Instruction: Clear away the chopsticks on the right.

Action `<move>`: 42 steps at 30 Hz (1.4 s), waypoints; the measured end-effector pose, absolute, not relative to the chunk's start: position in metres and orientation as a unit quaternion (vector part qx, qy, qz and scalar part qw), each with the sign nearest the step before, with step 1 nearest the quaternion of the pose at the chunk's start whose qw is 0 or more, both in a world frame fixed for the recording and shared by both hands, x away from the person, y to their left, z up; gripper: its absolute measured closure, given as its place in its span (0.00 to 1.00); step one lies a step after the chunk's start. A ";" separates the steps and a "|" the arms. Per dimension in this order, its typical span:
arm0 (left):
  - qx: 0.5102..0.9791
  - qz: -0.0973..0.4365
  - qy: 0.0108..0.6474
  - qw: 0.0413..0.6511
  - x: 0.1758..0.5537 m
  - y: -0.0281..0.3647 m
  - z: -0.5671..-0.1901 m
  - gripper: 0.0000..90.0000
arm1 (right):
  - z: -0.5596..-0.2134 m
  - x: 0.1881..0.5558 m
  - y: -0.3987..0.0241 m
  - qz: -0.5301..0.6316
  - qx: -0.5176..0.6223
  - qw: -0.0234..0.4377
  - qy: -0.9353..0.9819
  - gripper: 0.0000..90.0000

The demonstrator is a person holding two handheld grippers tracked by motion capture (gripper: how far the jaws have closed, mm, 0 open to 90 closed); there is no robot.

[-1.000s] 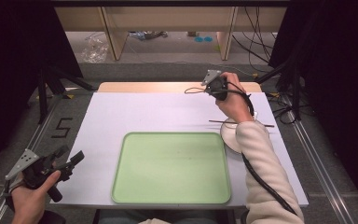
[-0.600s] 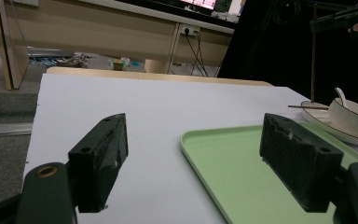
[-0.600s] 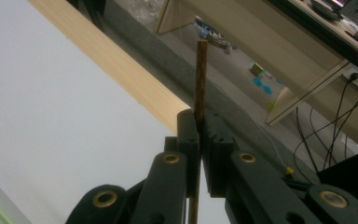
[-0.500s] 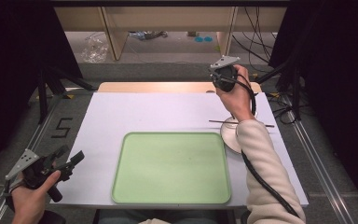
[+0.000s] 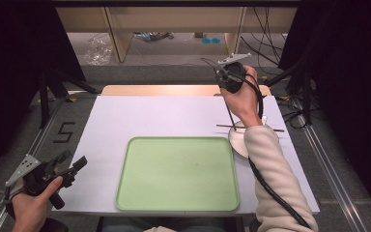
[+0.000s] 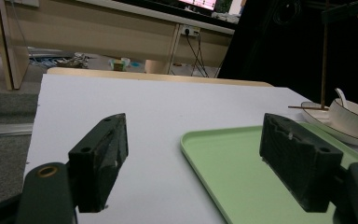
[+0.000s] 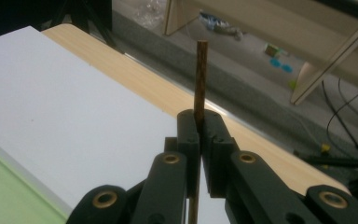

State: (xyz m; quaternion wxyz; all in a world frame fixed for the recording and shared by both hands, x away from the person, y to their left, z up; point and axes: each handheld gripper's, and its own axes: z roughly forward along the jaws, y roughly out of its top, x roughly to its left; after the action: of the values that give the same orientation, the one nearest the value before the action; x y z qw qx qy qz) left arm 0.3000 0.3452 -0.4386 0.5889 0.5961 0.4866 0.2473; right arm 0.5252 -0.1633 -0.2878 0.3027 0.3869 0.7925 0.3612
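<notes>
Covering the tabletop: a white sheet [image 5: 154,116] lay over the tabletop, which I judge gave the dishes a plain working surface, with a wooden strip [image 5: 174,90] showing past its far edge.
Tray: the green tray [image 5: 176,174] sat at the near middle of the sheet, bare, probably waiting to receive things from the right.
Dishes: a white plate [image 6: 326,127] with a bowl [image 6: 354,119] and a spoon [image 6: 341,95] in it stood just right of the tray, partly hidden by the sleeve [image 5: 275,179] in the high view.
Left claw: the left claw [image 6: 200,154] was held low at the near left corner, wide open and holding nothing, apparently parked while the other hand worked.
Right claw: the right claw [image 7: 199,135] was pinched shut on one chopstick [image 7: 200,74], gripped near its top so that it hung down towards the plate.
Held chopstick: in the high view it ran from the raised claw [image 5: 232,77] down to the plate, its lower end just above or on the plate; I could not tell which.
Second chopstick: another chopstick [image 5: 251,128] lay flat across the plate.
Change: compared with a second earlier, the right hand and its claw stood higher and farther from the person, and the held chopstick had tipped from lying to hanging upright; the left claw had not shifted.
</notes>
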 end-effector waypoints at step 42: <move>0.595 0.246 0.486 0.591 0.300 0.345 -0.438 0.26 | -0.407 0.508 -0.166 0.095 0.669 -0.025 0.737 0.98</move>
State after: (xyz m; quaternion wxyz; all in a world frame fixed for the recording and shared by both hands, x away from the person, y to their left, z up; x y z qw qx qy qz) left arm 0.3004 0.3446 -0.4385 0.5913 0.5947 0.4858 0.2464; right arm 0.5076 -0.1663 -0.4068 -0.0255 0.6690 0.7367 0.0953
